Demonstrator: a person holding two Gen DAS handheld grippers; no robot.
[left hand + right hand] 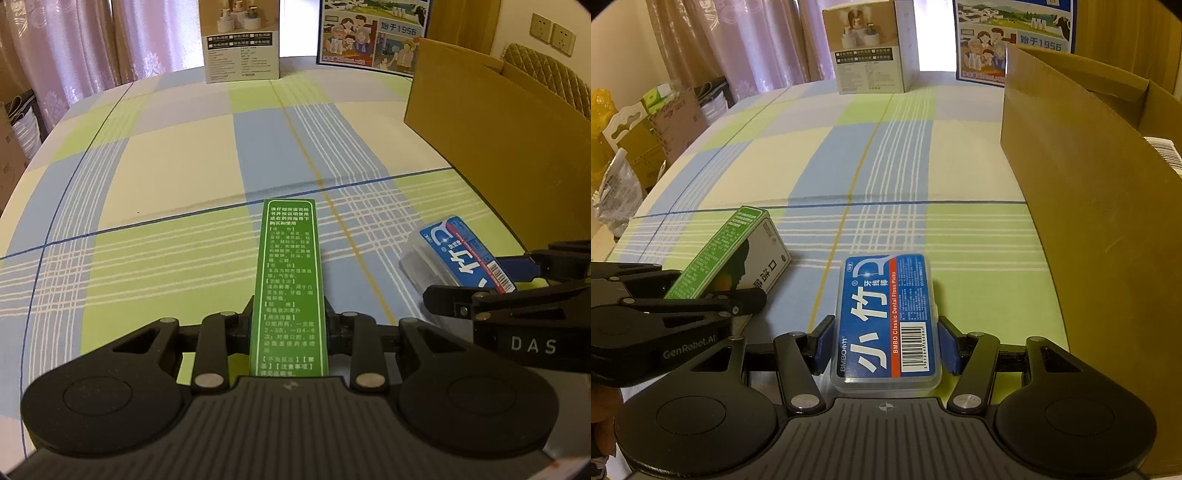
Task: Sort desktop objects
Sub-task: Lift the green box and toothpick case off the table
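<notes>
A: While both loads hang over the checked cloth beside the cardboard box point(1089, 221), what could go wrong?

B: The floss-pick case point(886, 321) could slip, its plastic sides slick against the right gripper point(884, 350)'s narrow jaws. The left gripper point(288, 328)'s jaws pinch the green medicine carton point(290, 284), left of the box.

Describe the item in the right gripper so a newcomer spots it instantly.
On the checked tablecloth, left of the big brown cardboard box, the right gripper clamps a clear flat floss-pick case. Unlike the green-edged carton beside it, its label is blue with a red stripe.
</notes>
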